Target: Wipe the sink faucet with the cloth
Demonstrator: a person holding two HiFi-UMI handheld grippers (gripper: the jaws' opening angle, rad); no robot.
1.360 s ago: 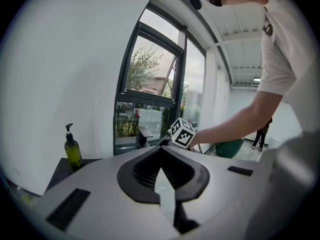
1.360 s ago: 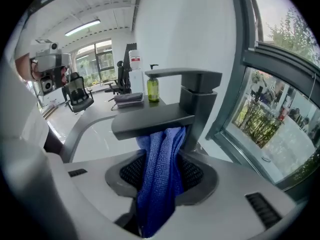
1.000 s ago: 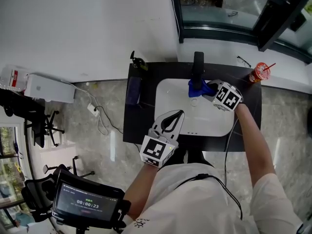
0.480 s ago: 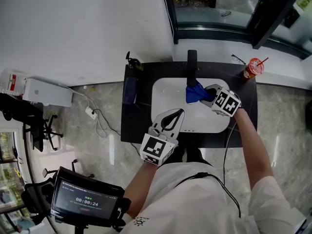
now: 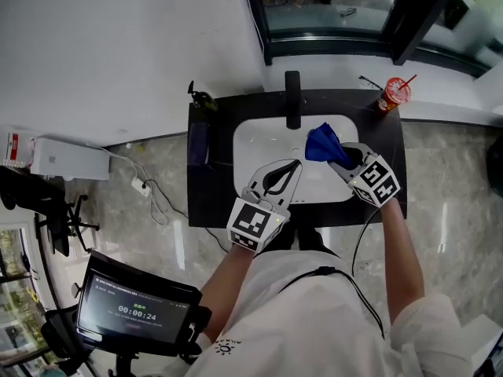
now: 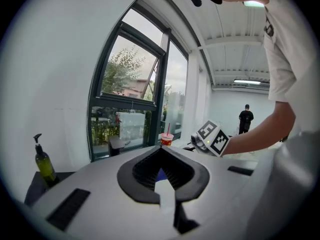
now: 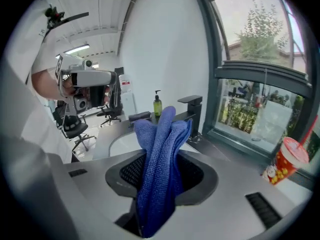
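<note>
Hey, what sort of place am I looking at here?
Probably a washbasin corner in an office or workshop building: a white sink with a black faucet set in a dark counter, a soap bottle beside it, and office chairs standing nearby.

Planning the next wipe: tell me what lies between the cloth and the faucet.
Nothing but bare white sink basin. The head view shows the blue cloth, held in the right gripper, apart from the black faucet.
</note>
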